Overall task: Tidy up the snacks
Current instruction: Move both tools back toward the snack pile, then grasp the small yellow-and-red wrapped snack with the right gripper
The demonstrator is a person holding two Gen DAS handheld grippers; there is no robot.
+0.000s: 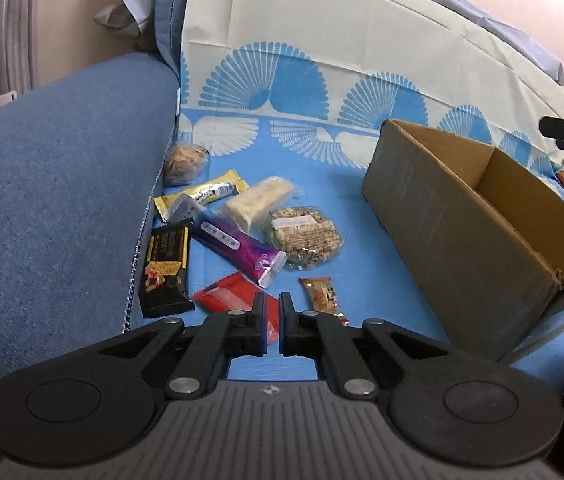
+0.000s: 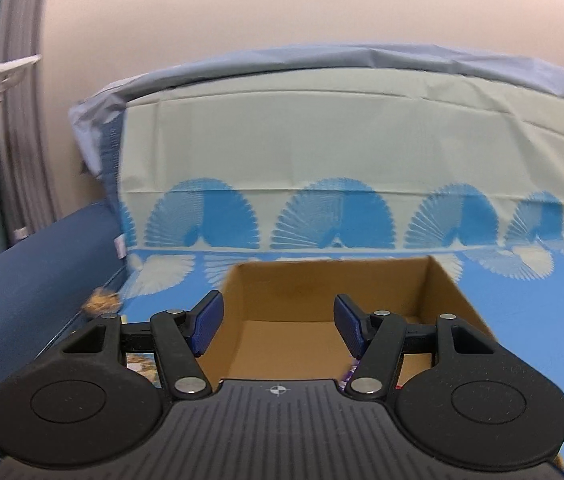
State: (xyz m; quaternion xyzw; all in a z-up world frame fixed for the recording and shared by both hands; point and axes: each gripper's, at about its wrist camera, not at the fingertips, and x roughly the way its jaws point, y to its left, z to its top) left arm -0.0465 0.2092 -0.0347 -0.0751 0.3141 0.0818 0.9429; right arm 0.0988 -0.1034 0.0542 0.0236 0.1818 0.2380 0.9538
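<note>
Above the open brown cardboard box [image 2: 321,304], right gripper [image 2: 278,324] spread wide, empty; left gripper [image 1: 270,322], fingers narrow, must next open over the red foil packet [image 1: 228,296] at twelve o'clock.

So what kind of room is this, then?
Probably a living room at home: a blue fabric sofa armrest, a fan-patterned blue and cream cloth over the seat, wrapped snacks such as a purple bar, and a brown cardboard box.

Cardboard box [image 1: 453,236]: matt brown corrugated board, torn at one corner. Purple wrapper [image 1: 238,249]: glossy foil. Rice cake pack [image 1: 301,236]: clear crinkled plastic. Sofa arm [image 1: 58,184]: rough blue woven cloth. Sheet [image 1: 321,20]: creased, smooth. Right gripper's fingers [image 2: 206,326]: textured blue pads
</note>
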